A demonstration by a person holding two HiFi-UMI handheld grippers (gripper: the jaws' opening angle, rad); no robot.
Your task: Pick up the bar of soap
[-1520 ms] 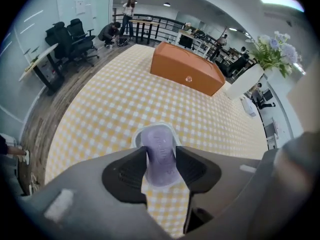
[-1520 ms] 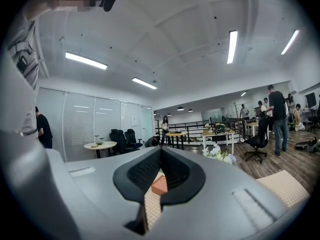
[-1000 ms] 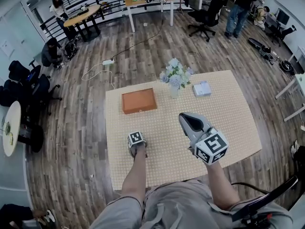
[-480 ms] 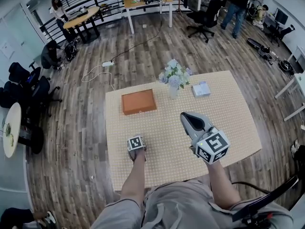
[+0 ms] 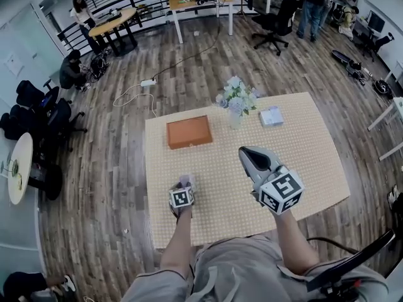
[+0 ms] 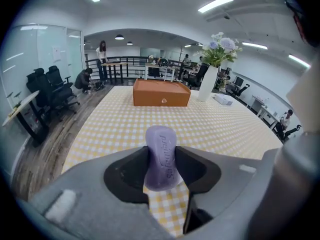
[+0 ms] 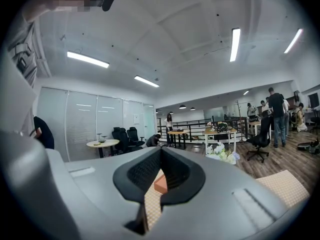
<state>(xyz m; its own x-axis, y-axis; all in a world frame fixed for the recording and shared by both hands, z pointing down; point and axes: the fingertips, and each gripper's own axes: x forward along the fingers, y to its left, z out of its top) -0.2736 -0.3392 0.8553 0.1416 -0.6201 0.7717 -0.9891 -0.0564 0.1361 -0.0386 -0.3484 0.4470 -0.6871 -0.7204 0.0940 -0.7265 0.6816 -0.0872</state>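
A purple bar of soap (image 6: 161, 156) stands on end between the jaws of my left gripper (image 6: 161, 165), which have just been closing and now pinch it from both sides. In the head view the soap (image 5: 184, 180) shows pale just beyond the left gripper (image 5: 184, 185), held a little above the checked tablecloth (image 5: 302, 150) near its front left. My right gripper (image 5: 247, 154) hovers over the table's middle, pointing level, with its jaws together and nothing between them (image 7: 159, 156).
An orange box (image 5: 189, 131) lies at the table's back left. Behind the centre stands a vase of flowers (image 5: 235, 99), with a small white box (image 5: 271, 116) to its right. Desks, chairs and people fill the room beyond.
My left gripper has lifted off the tablecloth with the soap in it and tipped so its marker cube faces up. The right gripper has stayed in place.
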